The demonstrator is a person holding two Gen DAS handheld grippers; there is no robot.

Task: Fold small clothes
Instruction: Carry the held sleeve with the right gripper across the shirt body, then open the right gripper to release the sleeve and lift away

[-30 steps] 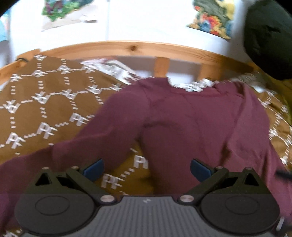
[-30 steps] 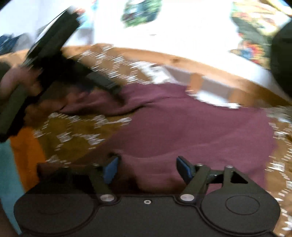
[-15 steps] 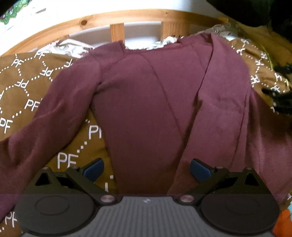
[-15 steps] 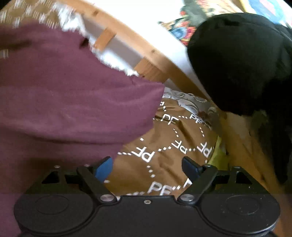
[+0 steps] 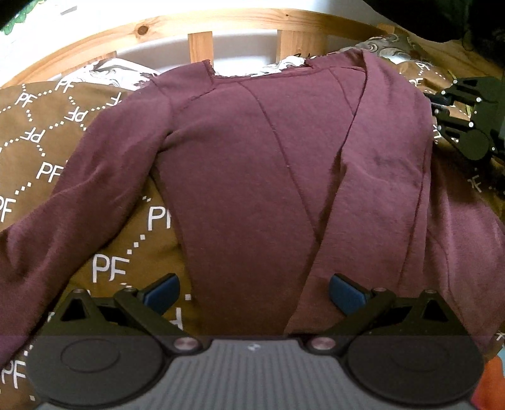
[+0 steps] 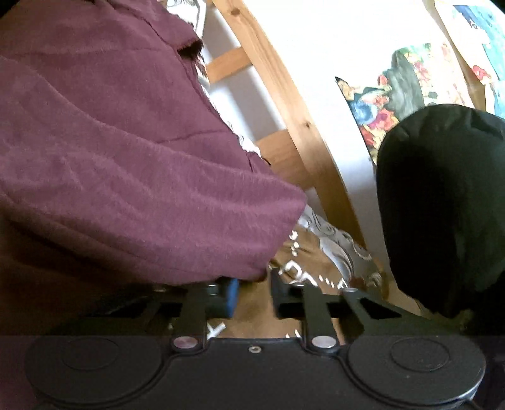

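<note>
Now: maroon top flat ahead | left hand-held gripper spread above hem | right hand-held gripper closing at sleeve edge

A wooden bed frame curved across the far side, its short upright slats standing against a white wall. In front of the frame lay a brown cover printed with white "PF" letters and dotted lines. A strip of grey-and-white patterned fabric lay between the frame and the cover. Beyond the frame, a colourful floral picture hung on the wall. A bulky black shape stood beside the frame's right end, overlapping the picture.
</note>
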